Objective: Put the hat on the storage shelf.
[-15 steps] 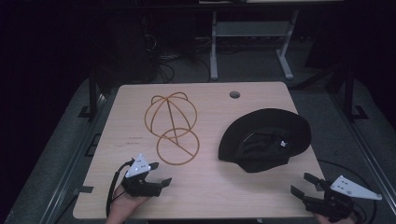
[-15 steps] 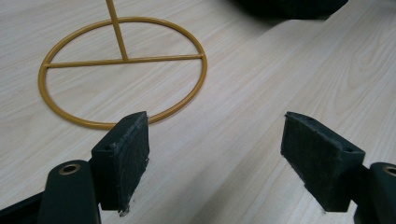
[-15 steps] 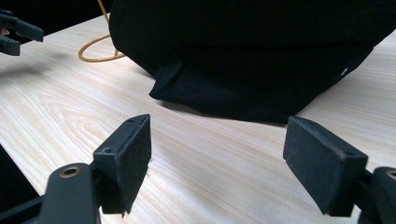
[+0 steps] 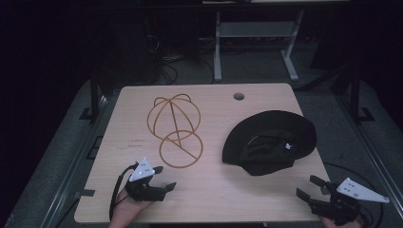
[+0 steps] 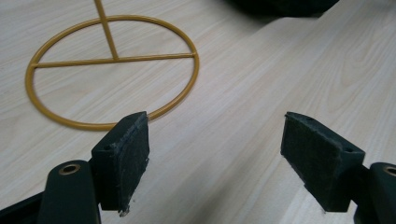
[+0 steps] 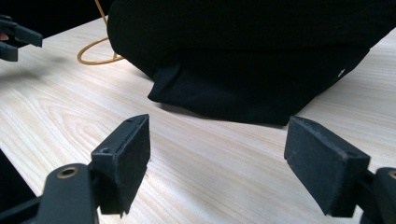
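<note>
**Hat lies ahead of the right gripper, wire stand ahead of the left**

Nearest the person, the left gripper [image 4: 163,178] hovers low over the table [image 4: 209,199] at its near left, jaws spread wide with nothing between them. The right gripper [image 4: 310,186] sits at the near right corner, jaws likewise wide apart and empty.

Just beyond the left gripper lies the round base ring of the gold wire hat stand [image 4: 175,129]; in the left gripper view that ring [image 5: 112,70] is just past the left-hand jaw tip, not touched. The stand's stem runs away from the person toward its domed cage farther up the table.

The black hat [image 4: 271,141] lies crown down right of centre, brim spreading wide. It is forward and slightly left of the right gripper, which is plainly the nearer one; in the right gripper view the hat's folded near edge [image 6: 224,95] faces the open jaws squarely, with bare wood between them. A straight push forward looks likely to meet that edge.
</note>
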Demonstrator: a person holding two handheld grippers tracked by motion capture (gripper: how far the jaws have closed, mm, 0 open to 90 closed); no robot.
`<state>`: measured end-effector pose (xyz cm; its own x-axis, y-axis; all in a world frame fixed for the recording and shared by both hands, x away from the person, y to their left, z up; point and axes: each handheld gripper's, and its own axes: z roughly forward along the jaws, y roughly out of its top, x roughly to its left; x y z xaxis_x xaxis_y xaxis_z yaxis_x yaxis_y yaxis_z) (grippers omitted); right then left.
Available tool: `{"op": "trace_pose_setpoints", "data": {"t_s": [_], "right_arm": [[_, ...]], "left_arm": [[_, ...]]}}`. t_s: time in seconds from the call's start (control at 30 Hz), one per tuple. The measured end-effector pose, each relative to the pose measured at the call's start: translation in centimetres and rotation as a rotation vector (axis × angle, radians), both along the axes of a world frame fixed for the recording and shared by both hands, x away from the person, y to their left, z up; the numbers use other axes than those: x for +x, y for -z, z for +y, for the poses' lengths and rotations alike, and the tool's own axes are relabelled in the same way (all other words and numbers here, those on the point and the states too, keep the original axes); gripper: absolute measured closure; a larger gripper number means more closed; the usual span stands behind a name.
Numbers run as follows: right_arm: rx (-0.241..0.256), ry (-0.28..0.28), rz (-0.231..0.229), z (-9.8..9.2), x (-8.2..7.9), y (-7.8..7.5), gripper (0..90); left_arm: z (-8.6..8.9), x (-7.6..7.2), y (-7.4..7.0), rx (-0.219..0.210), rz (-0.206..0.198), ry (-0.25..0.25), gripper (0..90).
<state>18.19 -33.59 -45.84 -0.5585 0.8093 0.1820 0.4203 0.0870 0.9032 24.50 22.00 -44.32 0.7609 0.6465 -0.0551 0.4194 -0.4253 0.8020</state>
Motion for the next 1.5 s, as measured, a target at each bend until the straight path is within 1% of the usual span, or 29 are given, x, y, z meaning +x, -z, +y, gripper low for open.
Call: {"op": "trace_pose_setpoints", "data": {"t_s": [0.1,0.53,0.63,0.73,0.83,0.9,1.03,1.07,1.2,1.27,1.37,1.43,1.47,1.5], "right_arm": [[0.004,0.001,0.004,0.0,0.0,0.0,22.0],[0.004,0.001,0.006,0.0,0.1,0.1,21.9],[0.005,0.002,0.008,0.0,0.1,0.1,21.9],[0.005,0.003,0.008,0.0,0.1,0.1,21.9],[0.005,0.006,0.008,-0.1,0.1,0.1,21.9],[0.006,0.007,0.008,-0.1,0.1,0.0,21.9],[0.004,0.006,0.007,-0.1,0.1,0.0,21.9],[0.005,0.007,0.007,-0.1,0.1,0.0,21.9],[0.006,0.007,0.007,-0.1,0.1,0.0,21.9],[0.004,0.007,0.007,-0.1,0.2,0.0,21.9],[0.004,0.007,0.009,-0.1,0.2,0.0,21.9],[0.003,0.005,0.007,-0.1,0.2,0.0,21.9],[0.003,0.005,0.007,-0.1,0.2,0.0,21.9],[0.003,0.005,0.009,-0.1,0.2,0.0,21.9]], "left_arm": [[-0.2,-0.1,0.0,-0.004,0.003,0.006,22.8],[-0.9,-0.2,0.1,0.003,0.012,0.028,22.8],[-1.0,-0.2,0.2,-0.001,0.02,0.028,22.8],[-1.3,-0.2,0.2,-0.002,0.025,0.038,22.9],[-1.8,-0.3,0.1,-0.007,0.026,0.059,23.0],[-2.3,-0.4,0.0,-0.016,0.032,0.073,23.1],[-3.7,-0.3,-0.3,0.006,0.026,0.109,23.2],[-4.1,-0.2,-0.4,0.008,0.03,0.121,23.2],[-5.3,0.0,-0.8,0.005,0.025,0.149,23.3],[-5.9,0.1,-1.0,0.012,0.022,0.16,23.5],[-6.7,0.3,-1.4,0.009,0.014,0.168,23.5],[-7.4,0.5,-1.7,-0.004,0.009,0.174,23.5],[-7.4,0.5,-1.7,-0.004,0.009,0.174,23.5],[-8.3,0.6,-2.0,-0.005,0.008,0.188,23.5]]}}
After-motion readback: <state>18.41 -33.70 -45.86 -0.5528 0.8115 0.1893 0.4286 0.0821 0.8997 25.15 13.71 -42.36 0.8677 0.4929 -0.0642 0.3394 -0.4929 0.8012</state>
